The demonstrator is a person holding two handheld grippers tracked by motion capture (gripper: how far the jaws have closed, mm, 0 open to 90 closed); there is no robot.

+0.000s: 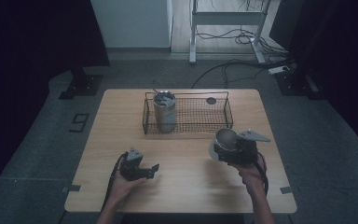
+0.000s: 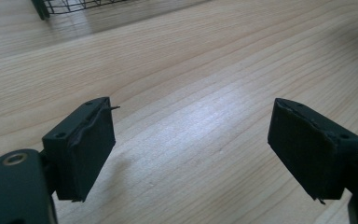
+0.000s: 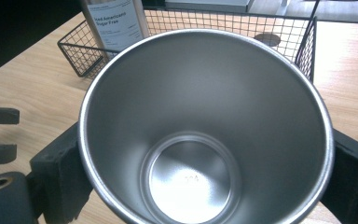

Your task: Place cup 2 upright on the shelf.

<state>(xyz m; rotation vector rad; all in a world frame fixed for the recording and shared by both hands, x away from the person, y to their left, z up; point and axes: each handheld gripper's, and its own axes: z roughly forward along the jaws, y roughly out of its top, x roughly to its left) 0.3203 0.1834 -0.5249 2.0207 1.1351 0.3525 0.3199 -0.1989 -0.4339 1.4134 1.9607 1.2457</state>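
Note:
An empty stainless steel cup point(image 1: 224, 139) is held above the table's right side, my right gripper point(image 1: 227, 150) shut on its wall. In the right gripper view the cup point(image 3: 191, 140) opens toward the camera, with the black jaws pressed against its left and right sides. My left gripper point(image 1: 154, 170) rests low over the front left of the table point(image 1: 177, 186), pointing right. Its jaws stand wide apart, and between them the left gripper point(image 2: 191, 144) holds only bare wood.
A black wire basket point(image 1: 200, 122) stands at the back middle of the table. Upright in its left end is a labelled steel tumbler point(image 1: 164, 111) point(image 3: 114, 18), and a dark round lid point(image 1: 211, 100) point(image 3: 266, 39) lies at its right end. The basket's corner point(image 2: 65, 5) shows ahead of the left gripper.

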